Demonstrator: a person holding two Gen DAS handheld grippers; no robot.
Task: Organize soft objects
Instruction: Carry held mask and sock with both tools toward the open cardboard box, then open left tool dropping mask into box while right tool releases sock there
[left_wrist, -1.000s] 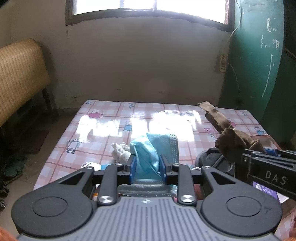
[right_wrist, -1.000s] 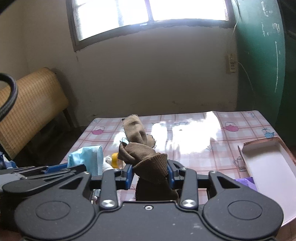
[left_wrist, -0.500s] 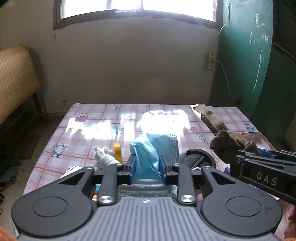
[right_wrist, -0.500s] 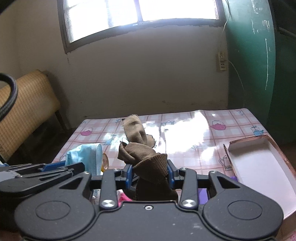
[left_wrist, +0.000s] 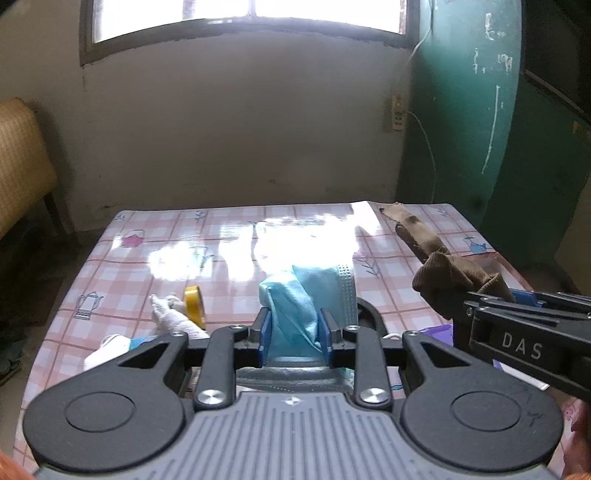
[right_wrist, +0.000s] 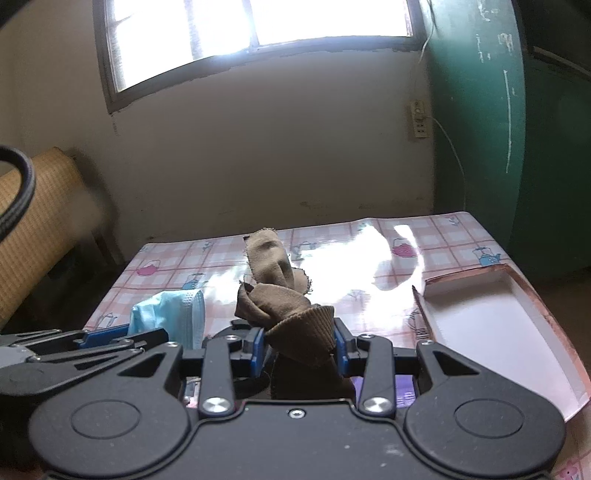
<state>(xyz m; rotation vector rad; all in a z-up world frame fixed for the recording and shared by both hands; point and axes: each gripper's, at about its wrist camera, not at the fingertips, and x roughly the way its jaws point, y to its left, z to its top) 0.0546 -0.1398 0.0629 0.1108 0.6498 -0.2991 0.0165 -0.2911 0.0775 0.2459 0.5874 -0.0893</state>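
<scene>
My left gripper (left_wrist: 294, 328) is shut on a blue face mask (left_wrist: 310, 295) and holds it above the table. My right gripper (right_wrist: 299, 345) is shut on a brown sock (right_wrist: 284, 295), which sticks up between the fingers. In the left wrist view the right gripper (left_wrist: 491, 301) is at the right with the sock (left_wrist: 439, 266). In the right wrist view the left gripper (right_wrist: 107, 334) is at the left with the mask (right_wrist: 173, 314). An open pink-edged white box (right_wrist: 491, 317) lies to the right.
The table (left_wrist: 177, 236) has a pink checked cloth with teapot prints. On it lie a white rolled sock (left_wrist: 173, 314), a yellow tape roll (left_wrist: 195, 299), another white item (left_wrist: 110, 349) and a purple item (left_wrist: 437, 332). A wall stands behind, a green door (left_wrist: 480, 110) at right.
Both grippers have swung to the right with their loads still held. The box now sits larger and closer in the right wrist view.
</scene>
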